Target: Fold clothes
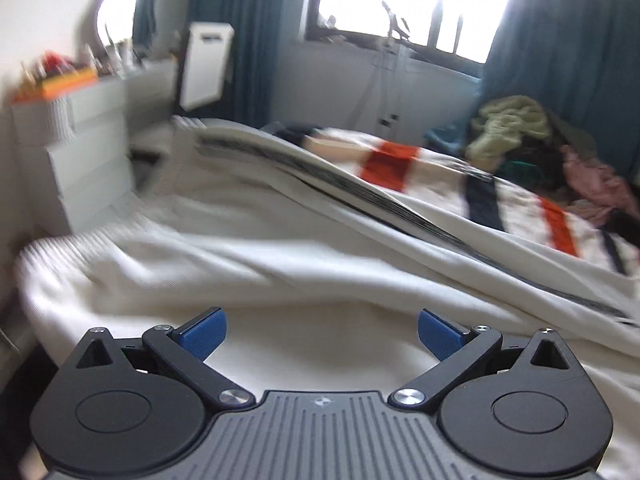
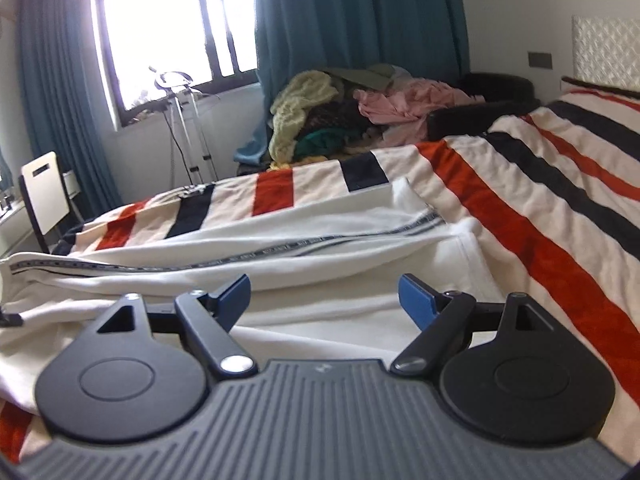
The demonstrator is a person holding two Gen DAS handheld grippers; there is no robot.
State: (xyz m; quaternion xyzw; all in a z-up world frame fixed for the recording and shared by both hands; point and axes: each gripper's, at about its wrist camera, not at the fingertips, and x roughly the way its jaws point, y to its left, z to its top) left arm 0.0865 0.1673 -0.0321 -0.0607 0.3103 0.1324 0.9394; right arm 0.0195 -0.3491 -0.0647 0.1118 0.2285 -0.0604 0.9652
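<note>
A white garment [image 1: 248, 264] with a dark patterned side stripe lies spread on the bed. It also shows in the right wrist view [image 2: 304, 240], lying lengthwise across the striped blanket. My left gripper [image 1: 322, 332] is open and empty, low over the white cloth. My right gripper [image 2: 324, 300] is open and empty, just above the garment's near edge. Neither gripper holds cloth.
The bed has a white, red and navy striped blanket [image 2: 540, 216]. A pile of mixed clothes [image 2: 340, 116] sits at the far side of the bed, also in the left wrist view [image 1: 532, 148]. A white dresser [image 1: 92, 148] stands left. A chair [image 2: 42, 196] stands by the window.
</note>
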